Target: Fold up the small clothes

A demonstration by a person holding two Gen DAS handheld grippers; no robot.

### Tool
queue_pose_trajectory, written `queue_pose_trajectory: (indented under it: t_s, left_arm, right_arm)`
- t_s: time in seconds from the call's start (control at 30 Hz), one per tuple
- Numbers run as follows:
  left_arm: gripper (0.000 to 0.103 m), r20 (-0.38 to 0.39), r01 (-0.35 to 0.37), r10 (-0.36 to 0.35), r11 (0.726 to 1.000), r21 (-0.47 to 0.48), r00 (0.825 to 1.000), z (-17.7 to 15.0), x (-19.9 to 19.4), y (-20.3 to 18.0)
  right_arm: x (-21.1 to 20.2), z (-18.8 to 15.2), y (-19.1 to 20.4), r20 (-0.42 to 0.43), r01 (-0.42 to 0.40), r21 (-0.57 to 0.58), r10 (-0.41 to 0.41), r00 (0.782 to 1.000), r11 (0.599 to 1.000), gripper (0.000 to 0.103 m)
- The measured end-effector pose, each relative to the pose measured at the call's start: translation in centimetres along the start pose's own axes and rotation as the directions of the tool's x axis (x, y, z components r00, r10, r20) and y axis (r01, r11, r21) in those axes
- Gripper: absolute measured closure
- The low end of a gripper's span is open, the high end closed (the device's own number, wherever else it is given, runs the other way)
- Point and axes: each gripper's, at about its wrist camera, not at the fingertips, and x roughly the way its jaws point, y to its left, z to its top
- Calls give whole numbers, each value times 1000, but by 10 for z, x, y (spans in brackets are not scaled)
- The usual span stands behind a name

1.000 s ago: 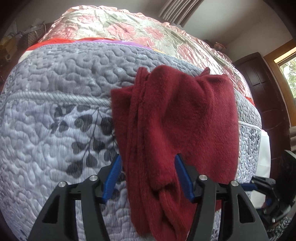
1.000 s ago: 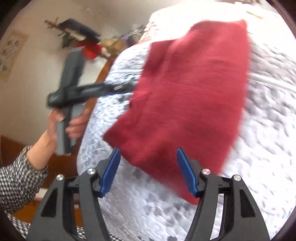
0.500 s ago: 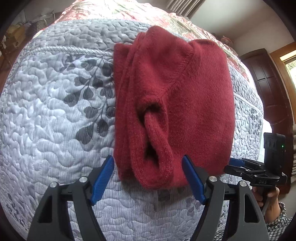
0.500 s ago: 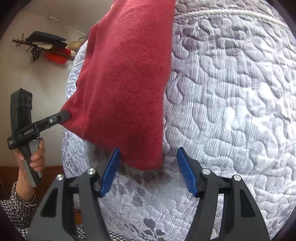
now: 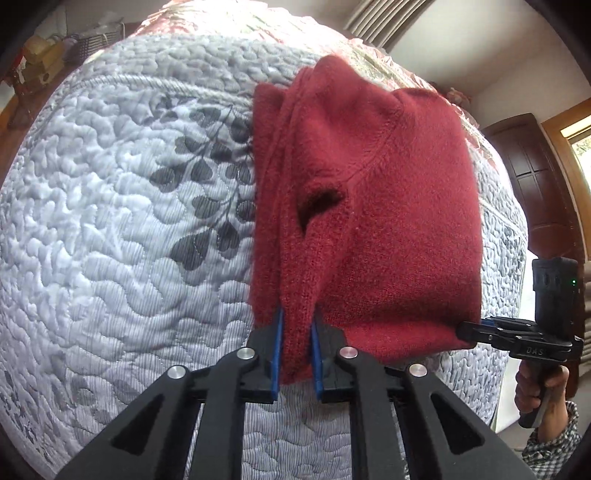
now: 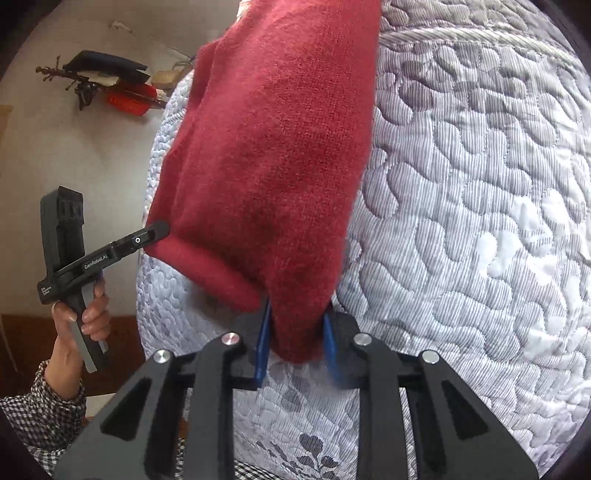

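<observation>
A dark red knitted garment [image 5: 388, 206] lies folded on the grey quilted bedspread [image 5: 110, 221]. My left gripper [image 5: 295, 354] is shut on the near left part of its hem, where a sleeve fold bunches up. In the right wrist view the same red garment [image 6: 280, 155] runs away from me, and my right gripper [image 6: 297, 347] is shut on its near right corner. Each view shows the other gripper at the opposite corner: the right gripper [image 5: 476, 328] and the left gripper [image 6: 159, 230].
The bedspread [image 6: 480, 221] spreads wide to the right of the garment. A floral cover [image 5: 258, 22] lies further up the bed. A dark wooden door [image 5: 535, 177] stands at the right. A hand in a checked sleeve [image 6: 48, 398] holds the left gripper's handle beside the bed edge.
Both grippers were open around the near hem half a second ago; now both have shut on it, the left on the bunched sleeve side, the right on the other corner.
</observation>
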Motion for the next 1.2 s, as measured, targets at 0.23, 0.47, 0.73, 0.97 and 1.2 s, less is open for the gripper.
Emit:
queue_pose_trajectory:
  t_s: [0.23, 0.47, 0.73, 0.97, 1.2]
  left_arm:
    - [83, 2, -28, 28, 999, 21, 1000, 2, 27, -4]
    - [21, 101, -38, 35, 999, 32, 994, 25, -22, 4]
    - [21, 186, -52, 35, 995, 84, 982, 123, -20, -24]
    - [31, 143, -100, 76, 981, 165, 987, 181, 30, -58]
    - [94, 204, -73, 47, 990, 121, 978, 171, 18, -46]
  right_arm:
    - [21, 5, -11, -33, 27, 5, -27, 999, 1000, 71]
    - [-39, 30, -6, 83, 102, -68, -96, 992, 992, 51]
    - [-67, 80, -21, 174, 139, -21, -133, 976, 990, 46]
    - [-55, 85, -24, 164, 169, 5, -168, 972, 986, 46]
    - [-56, 75, -34, 168, 160, 33, -163, 972, 987, 43]
